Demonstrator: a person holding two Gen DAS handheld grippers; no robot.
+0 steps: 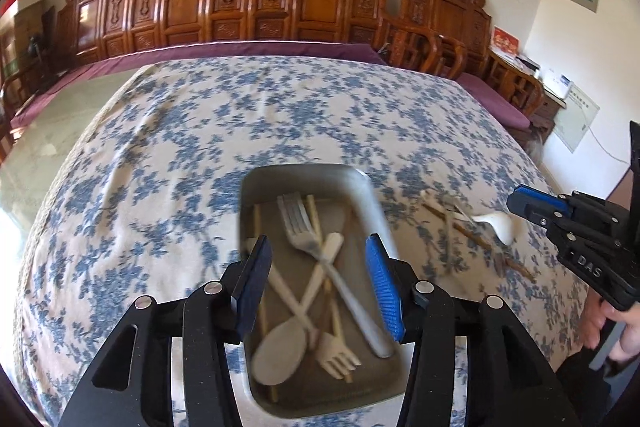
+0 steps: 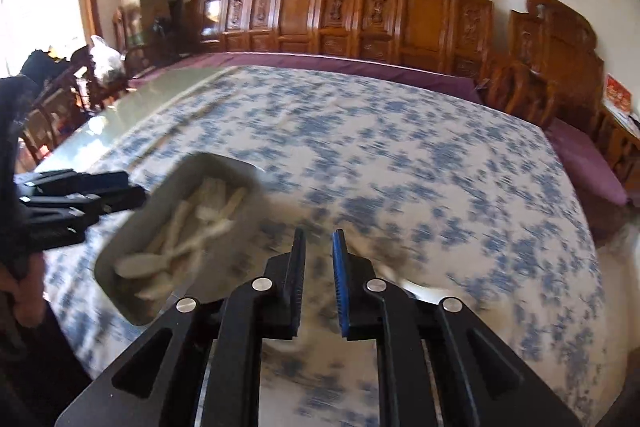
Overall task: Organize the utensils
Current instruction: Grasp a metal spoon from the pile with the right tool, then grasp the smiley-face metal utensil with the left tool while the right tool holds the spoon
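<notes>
R gripper [image 2: 319, 259] jaws apart over tablecloth [image 2: 400, 155]; tray [image 2: 160, 195] left.

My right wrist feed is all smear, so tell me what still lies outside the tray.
Observer: A white spoon lies on the cloth right of the tray, close to your right gripper.
Operator: Say what else is there.
Observer: Brown chopsticks lie beside that spoon.
Operator: Report the left gripper.
Observer: The left gripper hangs open over the tray, holding nothing.
</notes>
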